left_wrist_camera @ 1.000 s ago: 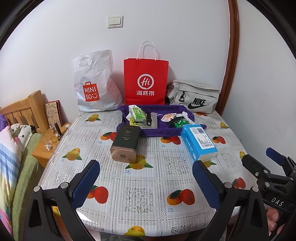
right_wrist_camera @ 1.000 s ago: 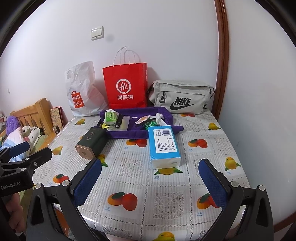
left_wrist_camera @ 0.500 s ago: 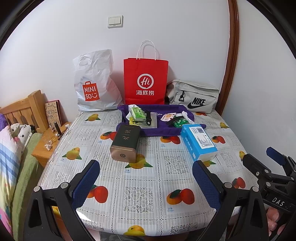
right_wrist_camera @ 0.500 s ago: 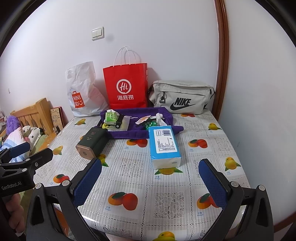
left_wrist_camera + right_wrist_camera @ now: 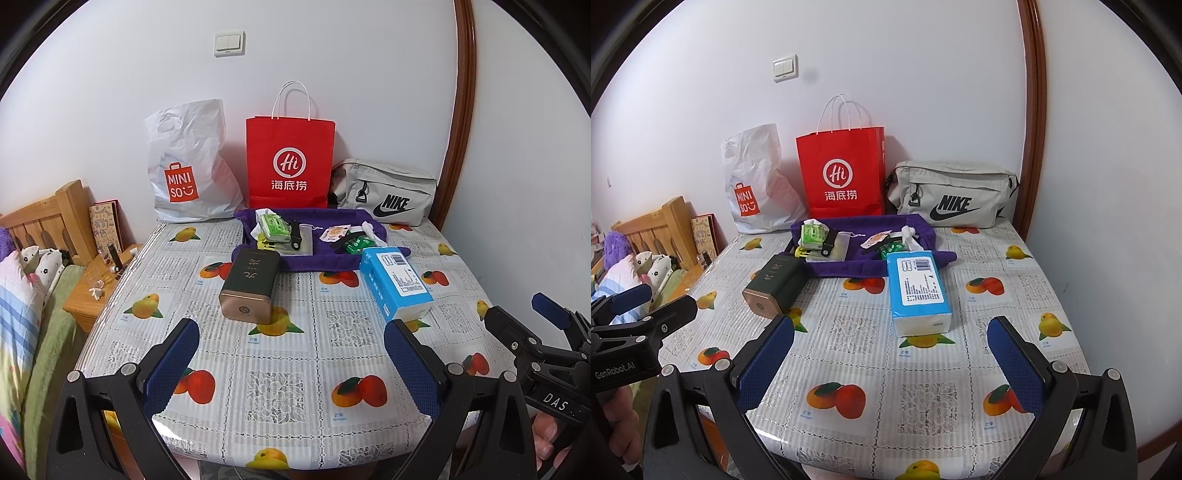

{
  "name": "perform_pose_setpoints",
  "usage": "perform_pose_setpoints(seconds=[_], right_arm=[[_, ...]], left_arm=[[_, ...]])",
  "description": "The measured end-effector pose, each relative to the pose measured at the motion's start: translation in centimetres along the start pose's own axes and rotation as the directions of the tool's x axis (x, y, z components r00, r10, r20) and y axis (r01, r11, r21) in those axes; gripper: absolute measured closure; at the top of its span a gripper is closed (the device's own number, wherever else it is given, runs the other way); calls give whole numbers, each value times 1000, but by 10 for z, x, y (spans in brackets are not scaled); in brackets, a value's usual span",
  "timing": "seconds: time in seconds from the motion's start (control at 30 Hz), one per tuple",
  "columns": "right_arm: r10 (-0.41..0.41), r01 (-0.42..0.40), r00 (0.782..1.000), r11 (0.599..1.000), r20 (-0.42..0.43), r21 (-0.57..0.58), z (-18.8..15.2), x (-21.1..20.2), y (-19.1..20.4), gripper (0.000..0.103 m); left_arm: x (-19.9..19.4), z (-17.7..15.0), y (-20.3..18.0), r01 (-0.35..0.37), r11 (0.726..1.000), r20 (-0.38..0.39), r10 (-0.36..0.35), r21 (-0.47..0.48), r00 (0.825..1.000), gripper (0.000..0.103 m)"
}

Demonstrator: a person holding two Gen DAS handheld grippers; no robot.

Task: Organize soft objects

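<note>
A blue tissue pack [image 5: 397, 286] [image 5: 919, 291] lies on the fruit-print table, right of centre. Behind it a purple cloth [image 5: 314, 260] [image 5: 864, 267] holds a green tissue packet [image 5: 273, 227] [image 5: 812, 234], a black strap, a grey pouch and small packets. My left gripper [image 5: 291, 365] is open and empty above the table's near edge. My right gripper [image 5: 894, 363] is open and empty, to the right of the left one, with the tissue pack just ahead of it.
A dark green tin [image 5: 251, 284] [image 5: 775, 286] lies left of centre. A white Miniso bag [image 5: 188, 166], a red paper bag [image 5: 290, 162] and a grey Nike bag [image 5: 388, 192] stand along the back wall. A bed and a wooden nightstand [image 5: 96, 288] are at the left.
</note>
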State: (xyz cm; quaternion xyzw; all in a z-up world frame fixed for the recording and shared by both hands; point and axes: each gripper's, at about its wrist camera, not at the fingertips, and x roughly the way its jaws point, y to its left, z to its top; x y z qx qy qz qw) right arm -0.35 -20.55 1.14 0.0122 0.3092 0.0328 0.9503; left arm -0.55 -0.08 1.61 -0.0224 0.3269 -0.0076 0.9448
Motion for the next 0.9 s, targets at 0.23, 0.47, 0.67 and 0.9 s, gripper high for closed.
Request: perform_pose_setpoints(seconds=[0.23, 0.47, 0.67, 0.9], right_arm=[[2, -2, 1000, 1000, 1, 1, 0, -3, -2, 0], [1, -1, 1000, 1000, 6, 2, 0, -4, -2, 0], [2, -2, 1000, 1000, 10, 2, 0, -6, -3, 0], [4, -4, 1000, 1000, 12, -2, 0, -7, -3, 0]], left_arm=[[0, 0, 1, 1, 1000, 0, -1, 0, 1000, 2], [-1, 0, 2, 0, 1000, 0, 0, 0, 1000, 2], [-1, 0, 2, 1, 1000, 1, -1, -1, 1000, 2], [-1, 0, 1, 1, 1000, 2, -1, -1, 1000, 2]])
